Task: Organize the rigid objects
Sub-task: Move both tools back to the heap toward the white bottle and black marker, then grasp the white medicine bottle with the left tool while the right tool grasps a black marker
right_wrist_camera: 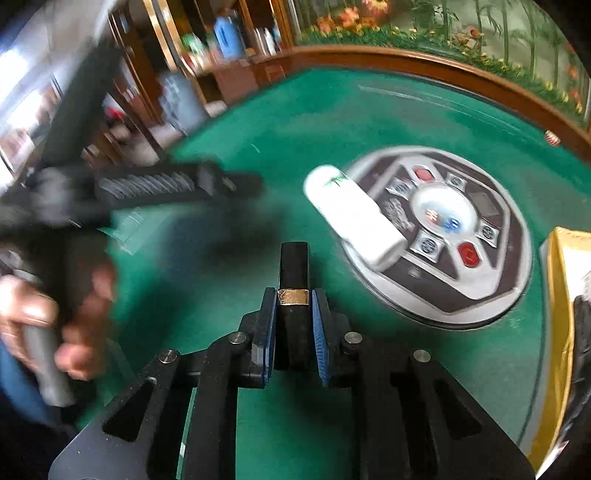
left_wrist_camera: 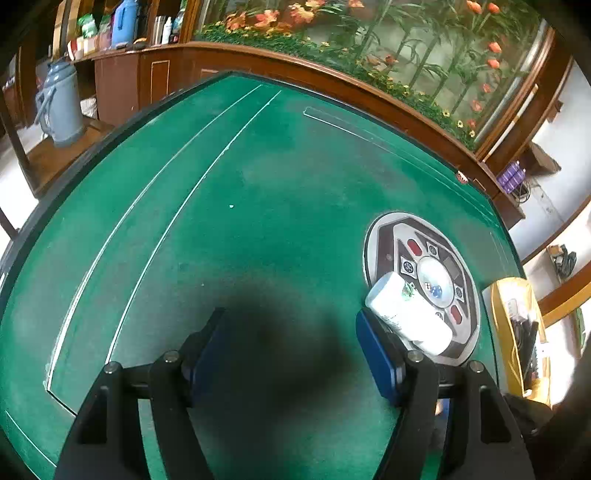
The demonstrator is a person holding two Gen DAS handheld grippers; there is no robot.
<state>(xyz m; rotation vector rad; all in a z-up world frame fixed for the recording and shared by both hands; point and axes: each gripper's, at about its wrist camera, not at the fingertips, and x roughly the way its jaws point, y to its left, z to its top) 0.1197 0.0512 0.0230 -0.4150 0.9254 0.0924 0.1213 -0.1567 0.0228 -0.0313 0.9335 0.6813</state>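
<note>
Two hand-held grippers, left agape, right clamping half-hidden black tube, surroundings blurred

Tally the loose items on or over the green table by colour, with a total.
White: 1, the white bottle lying on the centre console.
Black: 1, the black tube in the right gripper.
Yellow: 1, the yellow box.
Total: 3

This looks like a room in a home, or a small games parlour. In the middle stands a green felt mahjong table with a round dice panel set into it. On the far side runs a long wooden cabinet with a planted glass case on top. At far left, shelves hold bottles, and a blue flask stands on a low stand.
</note>
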